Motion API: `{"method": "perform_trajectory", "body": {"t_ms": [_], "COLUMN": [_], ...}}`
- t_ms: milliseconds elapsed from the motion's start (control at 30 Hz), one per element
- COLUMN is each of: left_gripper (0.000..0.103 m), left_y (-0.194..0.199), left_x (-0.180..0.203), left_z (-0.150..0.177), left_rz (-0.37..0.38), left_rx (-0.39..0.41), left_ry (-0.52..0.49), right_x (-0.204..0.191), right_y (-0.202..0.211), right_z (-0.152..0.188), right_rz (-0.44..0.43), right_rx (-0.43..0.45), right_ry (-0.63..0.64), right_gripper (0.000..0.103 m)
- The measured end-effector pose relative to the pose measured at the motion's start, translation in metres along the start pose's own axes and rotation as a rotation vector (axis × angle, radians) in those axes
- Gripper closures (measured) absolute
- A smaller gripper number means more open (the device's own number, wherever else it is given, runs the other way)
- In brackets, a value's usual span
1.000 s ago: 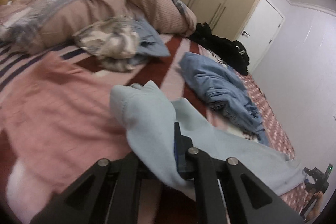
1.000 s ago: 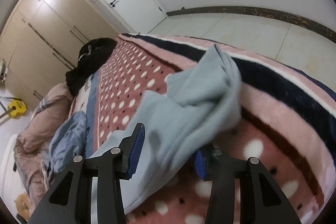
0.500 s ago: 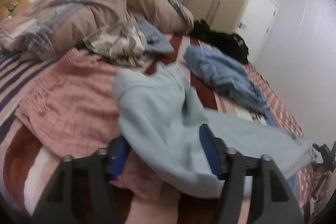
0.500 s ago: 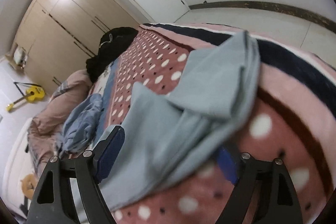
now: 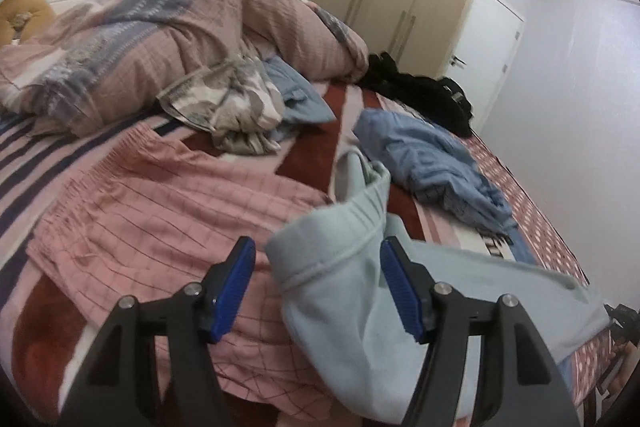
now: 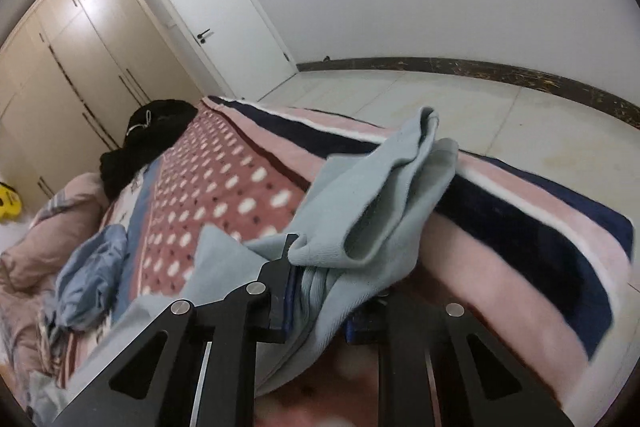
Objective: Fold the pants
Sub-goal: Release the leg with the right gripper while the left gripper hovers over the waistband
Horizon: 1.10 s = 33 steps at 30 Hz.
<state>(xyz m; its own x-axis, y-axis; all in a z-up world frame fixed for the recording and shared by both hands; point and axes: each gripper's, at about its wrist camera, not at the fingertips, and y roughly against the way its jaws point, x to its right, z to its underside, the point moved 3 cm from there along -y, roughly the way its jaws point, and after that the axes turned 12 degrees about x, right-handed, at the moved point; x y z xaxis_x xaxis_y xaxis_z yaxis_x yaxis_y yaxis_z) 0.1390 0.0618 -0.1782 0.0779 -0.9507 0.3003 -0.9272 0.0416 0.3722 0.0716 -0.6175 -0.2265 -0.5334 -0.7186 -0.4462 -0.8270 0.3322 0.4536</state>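
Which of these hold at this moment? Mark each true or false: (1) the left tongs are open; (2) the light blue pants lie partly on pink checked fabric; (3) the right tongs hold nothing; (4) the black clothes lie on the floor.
1. True: the left tongs stand open, the light blue pants loose between the pads.
2. True: they overlap the pink checked fabric.
3. False: the right tongs are closing with pants fabric bunched between them.
4. False: the black clothes lie on the bed, by the wardrobe.

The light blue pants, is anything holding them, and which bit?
The right gripper has the light blue pants bunched between its closing jaws near a leg end. The left gripper is open around the waistband, not gripping.
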Motion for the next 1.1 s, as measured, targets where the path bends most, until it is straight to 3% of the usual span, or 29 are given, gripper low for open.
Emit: {"method": "perform_trajectory", "body": {"t_ms": [133,233,300,333,400,567,667,767,833,1033,1100], "left_gripper": [0.042,0.042,0.035,0.034,0.031,0.021,0.021,0.021,0.021,0.017,0.017], "left_y": [-0.004,0.001,0.009,0.014,0.021,0.039,0.049,0.058,0.064,0.065,0.063], "left_x": [0.004,0.008,0.011,0.015,0.023,0.059,0.079,0.088,0.093,0.114,0.121], "left_z": [0.004,-0.005,-0.013,-0.019,-0.027,-0.029,-0.020,-0.016,-0.015,-0.014,-0.012], "left_rz": [0.023,0.027,0.041,0.054,0.091,0.196,0.245,0.254,0.263,0.322,0.340], "left_rx": [-0.002,0.037,0.057,0.064,0.061,0.070,0.054,0.055,0.046,0.022,0.013], "left_ry": [-0.027,-0.058,-0.071,-0.079,-0.095,-0.150,-0.154,-0.169,-0.166,-0.186,-0.188], "right_x": [0.020,0.019,0.021,0.026,0.039,0.057,0.053,0.049,0.044,0.017,0.010], "right_y": [0.013,0.012,0.017,0.023,0.028,-0.001,-0.010,0.004,0.023,0.060,0.063], "right_z": [0.008,-0.001,-0.012,-0.021,-0.035,-0.048,-0.042,-0.042,-0.040,-0.023,-0.014], "right_rz": [-0.026,-0.010,0.038,0.069,0.082,-0.010,-0.031,-0.017,-0.060,-0.128,-0.113], "right_rx": [-0.005,0.022,0.065,0.104,0.129,-0.051,-0.077,-0.033,-0.013,-0.017,-0.023], "right_ry": [-0.083,-0.059,-0.050,-0.066,-0.086,-0.131,-0.088,-0.041,0.006,0.279,0.381], "right_gripper": [0.080,0.075,0.065,0.054,0.049,0.043,0.040,0.040,0.040,0.040,0.040]}}
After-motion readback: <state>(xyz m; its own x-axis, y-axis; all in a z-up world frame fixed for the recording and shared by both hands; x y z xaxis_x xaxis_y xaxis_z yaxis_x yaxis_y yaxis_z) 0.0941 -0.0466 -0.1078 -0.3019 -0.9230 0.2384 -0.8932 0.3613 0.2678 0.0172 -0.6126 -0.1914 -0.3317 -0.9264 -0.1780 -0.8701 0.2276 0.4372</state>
